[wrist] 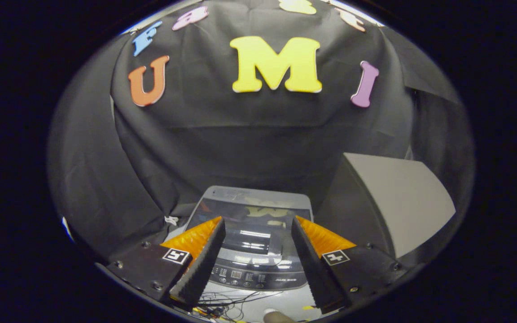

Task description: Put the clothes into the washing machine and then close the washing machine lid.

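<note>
The hand-held gripper (258,224) is seen spread wide at the bottom centre of the frame, with nothing held or touched. Framed between its fingers, the washing machine (251,242) is shown below (lid (254,211) down, glossy, control panel (258,276) nearest).

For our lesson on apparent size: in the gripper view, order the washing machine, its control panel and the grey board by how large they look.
1. Washing machine
2. Grey board, looks nearly as large
3. Control panel
</note>
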